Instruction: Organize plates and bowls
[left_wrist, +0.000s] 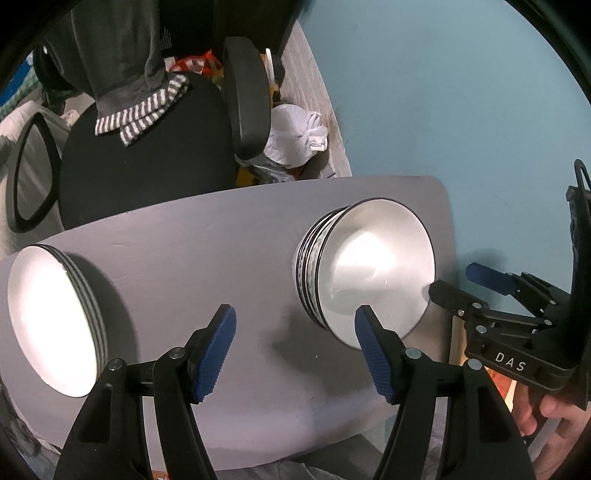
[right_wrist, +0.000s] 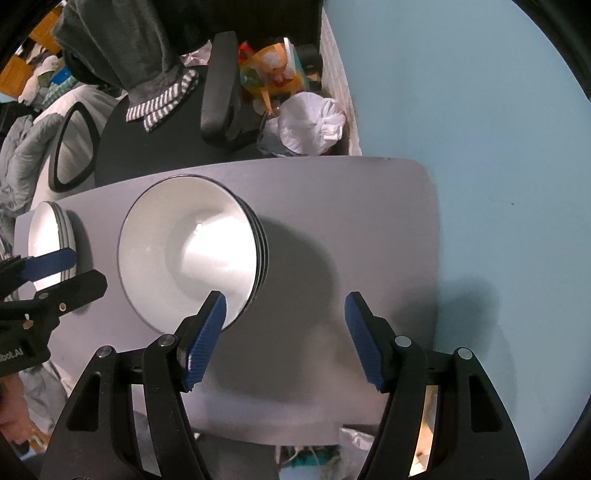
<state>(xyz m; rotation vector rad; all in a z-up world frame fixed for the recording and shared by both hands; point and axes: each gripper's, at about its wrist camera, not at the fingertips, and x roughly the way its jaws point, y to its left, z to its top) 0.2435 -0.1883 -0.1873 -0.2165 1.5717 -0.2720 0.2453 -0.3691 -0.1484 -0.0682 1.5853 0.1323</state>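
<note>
A stack of white bowls with dark rims (left_wrist: 373, 273) stands on the grey table (left_wrist: 229, 236), also in the right wrist view (right_wrist: 188, 251). A stack of white plates (left_wrist: 51, 317) stands at the table's left, also in the right wrist view (right_wrist: 48, 236). My left gripper (left_wrist: 295, 345) is open and empty, above the table between the two stacks. My right gripper (right_wrist: 284, 325) is open and empty, just right of the bowls; it also shows in the left wrist view (left_wrist: 458, 280) beside the bowls' rim.
A black office chair (left_wrist: 147, 155) with a striped cloth stands beyond the table's far edge. A white bag (left_wrist: 295, 136) and clutter lie on the floor behind. A light blue wall (left_wrist: 461, 92) runs along the right side of the table.
</note>
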